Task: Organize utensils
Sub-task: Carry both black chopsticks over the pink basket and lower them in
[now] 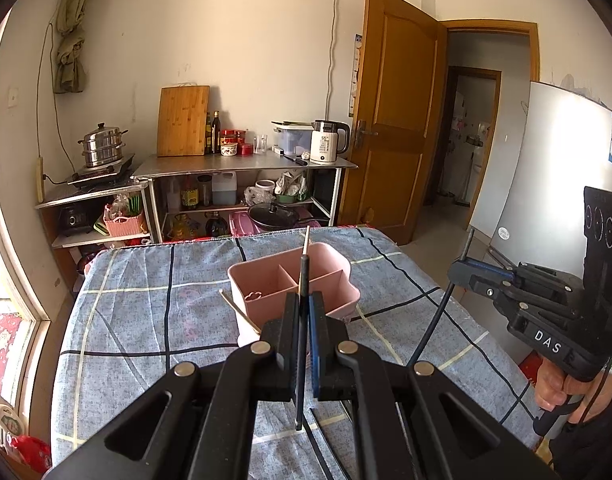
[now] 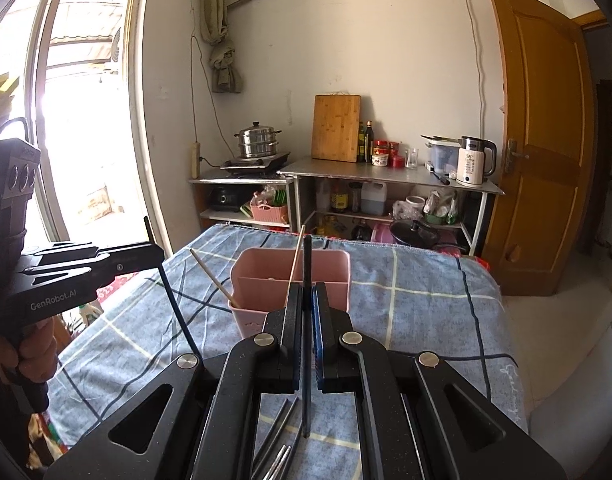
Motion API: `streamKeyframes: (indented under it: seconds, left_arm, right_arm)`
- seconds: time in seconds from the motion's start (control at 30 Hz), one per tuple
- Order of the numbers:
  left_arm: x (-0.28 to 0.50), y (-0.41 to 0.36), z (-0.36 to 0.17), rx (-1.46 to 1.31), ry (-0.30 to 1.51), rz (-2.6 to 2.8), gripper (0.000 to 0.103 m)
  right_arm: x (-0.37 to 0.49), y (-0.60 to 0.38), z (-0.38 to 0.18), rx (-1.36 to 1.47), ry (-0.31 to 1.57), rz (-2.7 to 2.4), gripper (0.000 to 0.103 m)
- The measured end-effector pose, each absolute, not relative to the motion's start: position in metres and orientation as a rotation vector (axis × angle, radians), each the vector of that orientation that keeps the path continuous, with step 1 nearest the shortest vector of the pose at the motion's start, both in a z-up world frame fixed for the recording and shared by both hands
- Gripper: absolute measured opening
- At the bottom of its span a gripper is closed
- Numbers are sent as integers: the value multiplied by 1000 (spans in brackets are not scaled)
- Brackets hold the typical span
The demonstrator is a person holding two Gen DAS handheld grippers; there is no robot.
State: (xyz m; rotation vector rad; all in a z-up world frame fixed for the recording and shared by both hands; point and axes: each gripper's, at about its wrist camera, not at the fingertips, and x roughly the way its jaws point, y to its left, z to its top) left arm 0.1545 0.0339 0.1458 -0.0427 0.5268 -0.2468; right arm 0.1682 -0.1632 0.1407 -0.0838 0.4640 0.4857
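At the near edge of the left wrist view, the left hand-held gripper (image 1: 304, 312) is clamped on a thin black chopstick (image 1: 302, 344), which stands almost upright between its pads. The right hand-held gripper (image 2: 307, 304) is likewise closed on a second black chopstick (image 2: 307, 340), held the same way. Under the right one, at six o'clock, a few more dark chopsticks (image 2: 280, 432) lie loose on the blue checked cloth (image 2: 405, 304) that covers the bench.

Just beyond both grippers, at twelve o'clock, stands the pink plastic utensil holder with inner dividers (image 1: 266, 280). A pale wooden chopstick (image 1: 240, 312) leans out of it toward ten o'clock, and another wooden one (image 2: 296, 256) rises near its middle.

The risks, as I judge them: each stick is pinched along a short stretch, so it could pivot or slip if tilted quickly. Lowered off-line, a tip could strike a divider or the rim and tip the light holder. The leaning wooden sticks cross the opening and could be knocked out. The two grippers are close, so they may collide over the same compartment.

Farther off, at eleven to one o'clock, metal shelving (image 1: 242, 166) carries a steel steamer pot (image 1: 103, 146), a bamboo cutting board (image 1: 182, 120), bottles and a white kettle (image 1: 325, 142); a brown door (image 1: 393, 120) stands open at two o'clock. None of it is in the way.
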Motion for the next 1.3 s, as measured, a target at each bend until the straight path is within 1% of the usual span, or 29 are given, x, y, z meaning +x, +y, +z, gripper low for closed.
streamKeyframes:
  seconds: [0.43, 0.6, 0.8, 0.93, 1.3]
  left_arm:
    - [185, 44, 213, -73, 429, -278, 5]
    - [200, 45, 226, -65, 396, -267, 5]
    - [222, 51, 218, -78, 409, -254, 5]
    - [236, 58, 206, -95, 430, -242, 5]
    - [257, 66, 159, -121, 524, -233, 5]
  right_arm:
    - [194, -135, 188, -59, 352, 541, 5]
    - [207, -121, 199, -38, 321, 553, 5]
    - [223, -106, 205, -32, 297, 550, 5]
    - [233, -97, 198, -36, 310, 551, 5]
    - [256, -89, 143, -64, 460, 542, 5]
